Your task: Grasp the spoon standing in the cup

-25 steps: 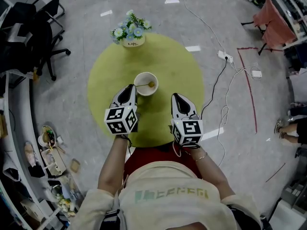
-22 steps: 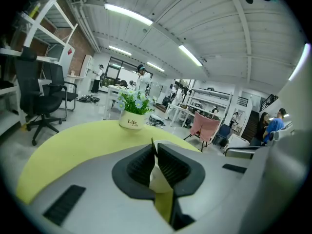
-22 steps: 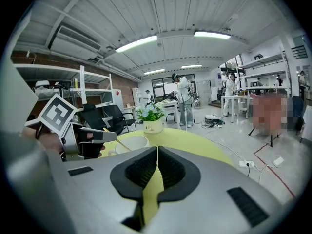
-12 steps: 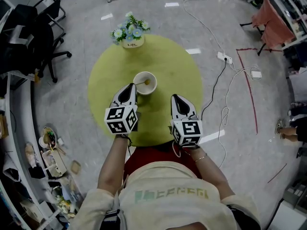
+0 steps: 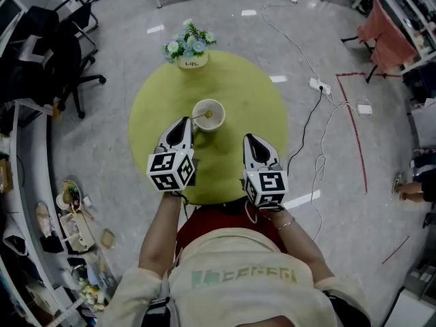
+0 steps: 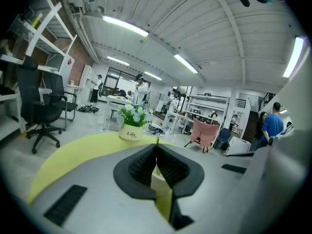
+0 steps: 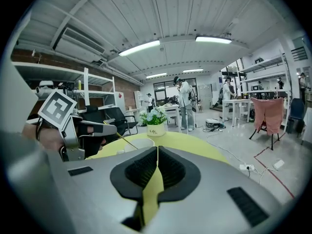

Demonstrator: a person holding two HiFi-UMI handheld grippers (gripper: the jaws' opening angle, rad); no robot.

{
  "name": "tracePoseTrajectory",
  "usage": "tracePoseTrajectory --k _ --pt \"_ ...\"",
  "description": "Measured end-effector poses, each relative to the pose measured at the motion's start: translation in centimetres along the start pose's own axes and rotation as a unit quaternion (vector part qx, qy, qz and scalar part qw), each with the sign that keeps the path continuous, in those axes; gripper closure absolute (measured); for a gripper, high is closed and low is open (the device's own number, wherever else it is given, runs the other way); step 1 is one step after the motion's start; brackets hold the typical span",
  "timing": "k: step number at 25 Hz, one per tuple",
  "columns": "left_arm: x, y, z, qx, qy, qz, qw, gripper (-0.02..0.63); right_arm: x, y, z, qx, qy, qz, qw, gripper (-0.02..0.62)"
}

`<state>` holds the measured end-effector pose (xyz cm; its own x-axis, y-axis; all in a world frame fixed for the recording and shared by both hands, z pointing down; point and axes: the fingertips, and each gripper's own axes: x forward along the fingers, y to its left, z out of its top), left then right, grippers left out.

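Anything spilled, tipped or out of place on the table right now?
Nothing stands out. The cup stands upright on the table with the spoon leaning in it, its handle between the shut jaws of the left gripper. The flower pot is upright at the far edge.

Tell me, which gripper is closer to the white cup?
Left. The left gripper sits just short of the cup, at its near-left rim; the right gripper hangs farther back, to its right.

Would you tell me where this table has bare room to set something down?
The round yellow-green table is bare on its right half, between the white cup and the rim, beyond the right hand-held gripper, and also along its left rim. It is crowded where the left hand-held gripper nears the cup, and by the white flower pot.
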<state>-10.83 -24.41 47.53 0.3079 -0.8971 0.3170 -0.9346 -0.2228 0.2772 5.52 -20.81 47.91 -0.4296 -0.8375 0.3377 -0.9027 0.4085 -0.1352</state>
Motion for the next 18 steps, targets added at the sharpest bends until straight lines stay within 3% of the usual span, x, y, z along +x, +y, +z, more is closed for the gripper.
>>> tracePoseTrajectory --k 18 --pt "-6.6 -0.3 1.9 -0.004 -0.056 -0.001 0.9984 0.58 -3.7 3.8 0.2 -0.013 -0.022 0.008 1.0 0.557"
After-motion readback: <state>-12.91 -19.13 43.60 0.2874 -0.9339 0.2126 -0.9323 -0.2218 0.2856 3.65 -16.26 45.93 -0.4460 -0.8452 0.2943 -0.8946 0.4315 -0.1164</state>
